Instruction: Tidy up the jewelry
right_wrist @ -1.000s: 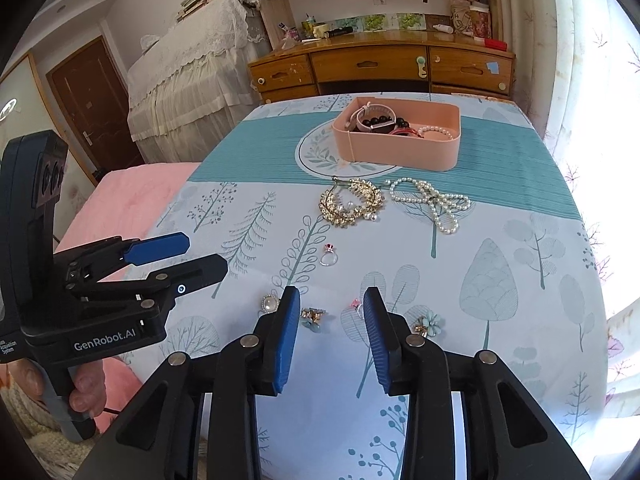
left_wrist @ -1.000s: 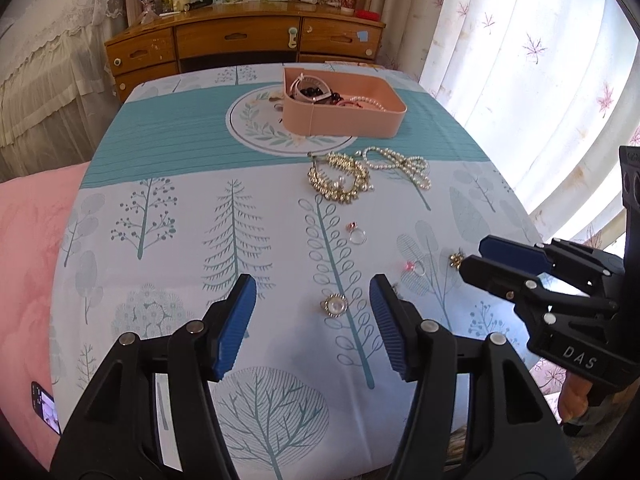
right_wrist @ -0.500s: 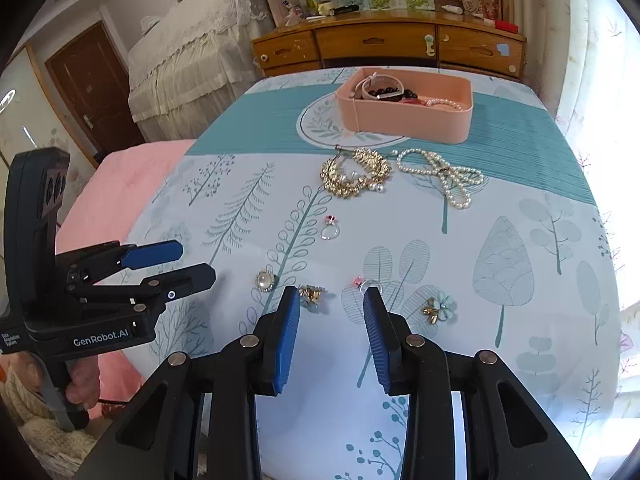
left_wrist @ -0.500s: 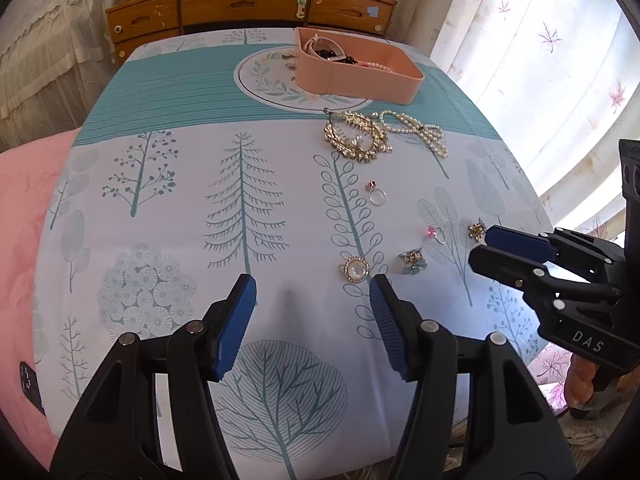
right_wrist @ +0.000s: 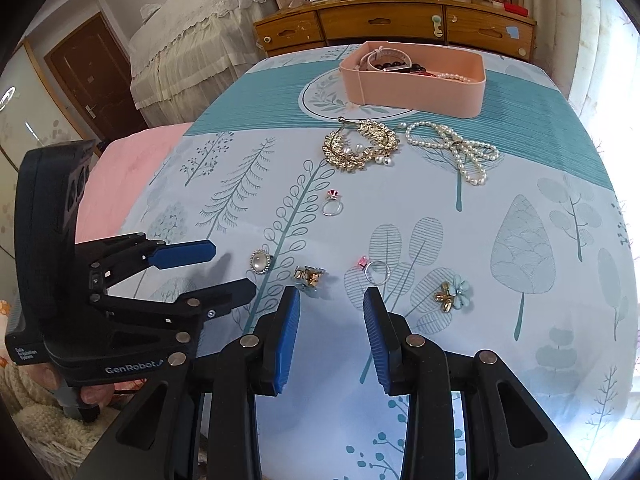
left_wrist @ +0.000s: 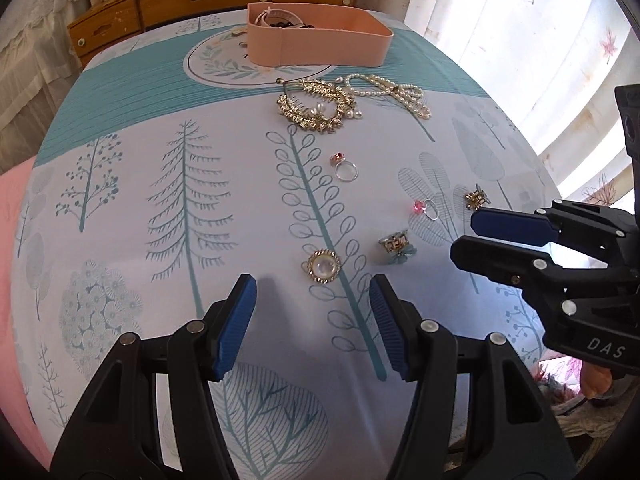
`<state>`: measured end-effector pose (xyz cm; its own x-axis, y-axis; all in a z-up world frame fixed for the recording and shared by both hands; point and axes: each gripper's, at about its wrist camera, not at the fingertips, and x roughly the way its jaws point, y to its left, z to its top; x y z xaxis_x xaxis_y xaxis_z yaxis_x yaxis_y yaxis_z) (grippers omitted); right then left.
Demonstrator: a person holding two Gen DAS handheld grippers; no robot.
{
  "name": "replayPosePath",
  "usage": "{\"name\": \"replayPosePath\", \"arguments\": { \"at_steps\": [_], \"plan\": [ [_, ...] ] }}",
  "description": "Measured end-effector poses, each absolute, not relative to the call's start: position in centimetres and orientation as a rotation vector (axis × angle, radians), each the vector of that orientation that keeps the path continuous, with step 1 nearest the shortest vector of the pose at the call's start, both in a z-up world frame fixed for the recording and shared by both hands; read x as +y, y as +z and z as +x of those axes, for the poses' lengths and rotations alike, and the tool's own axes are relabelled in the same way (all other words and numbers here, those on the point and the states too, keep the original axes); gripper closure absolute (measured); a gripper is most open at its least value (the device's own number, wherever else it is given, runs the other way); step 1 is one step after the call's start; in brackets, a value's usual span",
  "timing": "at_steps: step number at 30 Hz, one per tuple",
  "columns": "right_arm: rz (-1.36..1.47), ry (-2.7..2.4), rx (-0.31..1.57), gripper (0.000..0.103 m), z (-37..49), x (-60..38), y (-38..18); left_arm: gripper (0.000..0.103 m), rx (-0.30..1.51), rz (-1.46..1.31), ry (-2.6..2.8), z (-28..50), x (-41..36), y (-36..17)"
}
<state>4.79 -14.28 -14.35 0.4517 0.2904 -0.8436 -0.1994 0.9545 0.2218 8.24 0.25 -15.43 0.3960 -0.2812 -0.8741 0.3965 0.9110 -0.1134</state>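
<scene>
Loose jewelry lies on a tree-print cloth. A round pearl brooch (left_wrist: 321, 266) (right_wrist: 261, 261) sits just ahead of my open, empty left gripper (left_wrist: 312, 312) (right_wrist: 224, 270). A gold-and-blue flower earring (left_wrist: 394, 244) (right_wrist: 309, 276) lies near it. A pink-stone ring (left_wrist: 428, 208) (right_wrist: 374, 269) lies just ahead of my open, empty right gripper (right_wrist: 331, 320) (left_wrist: 464, 236). Farther off lie a red-stone ring (left_wrist: 344, 167) (right_wrist: 333, 204), a gold necklace (left_wrist: 316, 106) (right_wrist: 360, 148) and a pearl strand (left_wrist: 394, 90) (right_wrist: 456, 146). A pink box (left_wrist: 316, 38) (right_wrist: 412, 84) holds several pieces.
A second flower earring (right_wrist: 452, 294) (left_wrist: 476, 199) lies right of the right gripper. A wooden dresser (right_wrist: 396, 28) stands behind the table, a lace-covered bed (right_wrist: 192, 40) at far left, curtains (left_wrist: 520, 40) at right. A pink blanket (right_wrist: 120, 184) lies beyond the table's left edge.
Both grippers have come lower and closer over the cloth toward the small jewelry pieces. Both stay open and empty. No jewelry has moved.
</scene>
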Motion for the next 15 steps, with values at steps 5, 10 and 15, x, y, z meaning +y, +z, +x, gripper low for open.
{"name": "replayPosePath", "arguments": {
  "at_steps": [5, 10, 15],
  "plan": [
    [0.12, 0.294, 1.058, 0.07, 4.6, -15.3, -14.6, 0.061, 1.086, 0.149, -0.393, 8.7, -0.8, -16.0],
    [0.148, 0.277, 1.041, 0.07, 4.5, -16.7, -14.7, 0.065, 1.097, 0.145, -0.338, 9.1, -1.1, -16.1],
    [0.184, 0.248, 1.009, 0.07, 4.3, -18.6, -14.4, 0.071, 1.099, 0.171, -0.305, 9.0, -2.1, -16.1]
  ]
}}
